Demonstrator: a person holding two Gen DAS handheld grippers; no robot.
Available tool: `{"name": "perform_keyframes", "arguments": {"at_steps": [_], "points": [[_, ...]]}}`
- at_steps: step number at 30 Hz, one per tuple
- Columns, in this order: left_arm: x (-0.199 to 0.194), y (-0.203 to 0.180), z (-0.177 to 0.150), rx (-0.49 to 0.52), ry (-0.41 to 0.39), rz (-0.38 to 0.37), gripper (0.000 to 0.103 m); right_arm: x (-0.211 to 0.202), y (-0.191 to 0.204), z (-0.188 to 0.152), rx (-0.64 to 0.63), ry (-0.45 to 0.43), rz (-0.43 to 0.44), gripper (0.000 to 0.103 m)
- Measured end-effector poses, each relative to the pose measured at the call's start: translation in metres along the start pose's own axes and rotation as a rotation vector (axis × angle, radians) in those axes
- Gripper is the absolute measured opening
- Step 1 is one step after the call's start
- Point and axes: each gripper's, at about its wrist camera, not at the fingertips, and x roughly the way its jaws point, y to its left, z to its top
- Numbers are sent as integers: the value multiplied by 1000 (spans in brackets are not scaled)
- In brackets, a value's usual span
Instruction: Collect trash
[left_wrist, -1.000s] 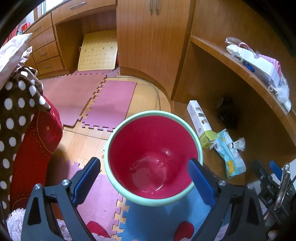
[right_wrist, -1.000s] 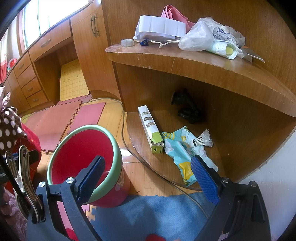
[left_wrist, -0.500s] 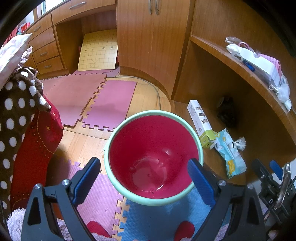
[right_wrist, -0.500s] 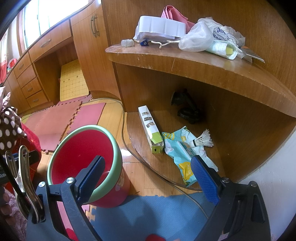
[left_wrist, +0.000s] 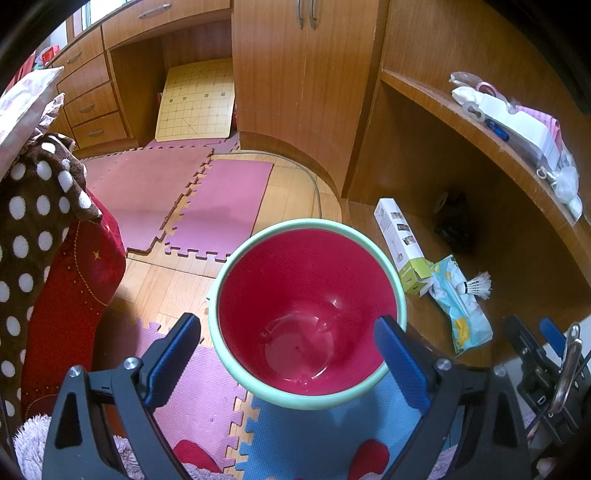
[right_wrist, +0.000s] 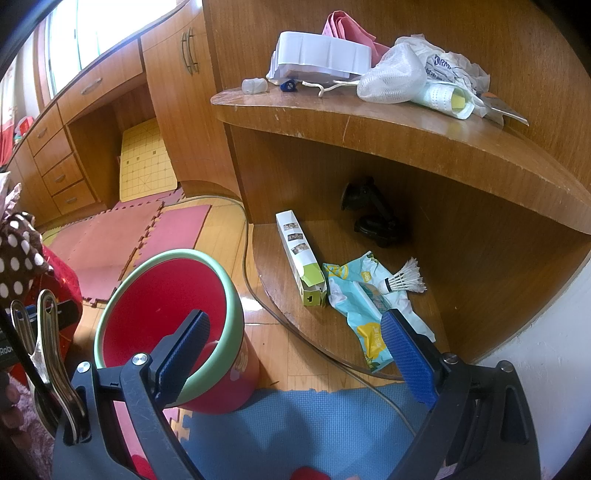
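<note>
Right wrist view shows the bin (right_wrist: 166, 321) empty, with a box (right_wrist: 301, 258), wrapper (right_wrist: 364, 306) and shuttlecock (right_wrist: 404, 280) on a low shelf right of it. Both grippers (right_wrist: 295, 343) (left_wrist: 288, 354) gape, holding nothing. Box looks light, crushable; pinch its middle.

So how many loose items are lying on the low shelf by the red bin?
4: a long carton on the left, a crumpled wrapper beside it, a shuttlecock on the wrapper, a black object behind. More may be hidden.
</note>
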Motion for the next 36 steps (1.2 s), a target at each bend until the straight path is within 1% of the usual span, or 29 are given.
{"name": "perform_keyframes", "arguments": {"at_steps": [20, 25, 32, 36], "points": [[0, 0, 0, 1, 2, 2, 97, 0, 0, 0, 0, -1, 0, 96], [1, 3, -4, 3, 5, 1, 97, -1, 0, -1, 0, -2, 0, 96], [3, 10, -10, 3, 18, 6, 97, -2, 1, -1, -2, -5, 1, 96], [7, 11, -7, 1, 35, 23, 97, 0, 2, 0, -12, -7, 6, 96]]}}
